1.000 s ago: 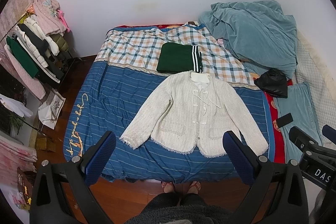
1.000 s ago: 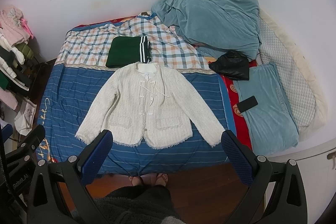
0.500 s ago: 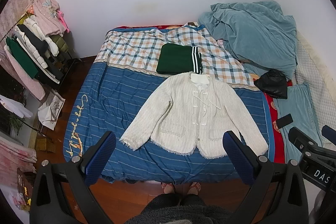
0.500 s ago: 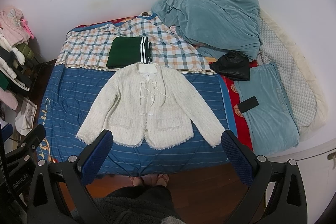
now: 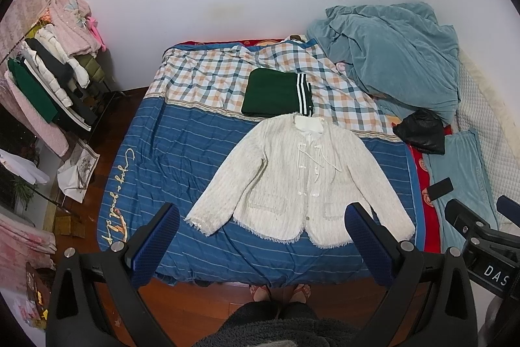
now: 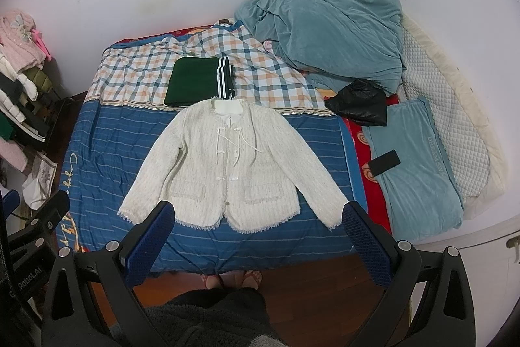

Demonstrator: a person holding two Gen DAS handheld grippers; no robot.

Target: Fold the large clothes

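Over the last second almost nothing changes: we keep both tools, left tool (image 5: 261, 233) and right tool (image 6: 258, 230), released and empty, high above the bed (image 5: 182, 158). The jacket (image 5: 302, 181) lies flat, unfolded; folding hasn't begun.
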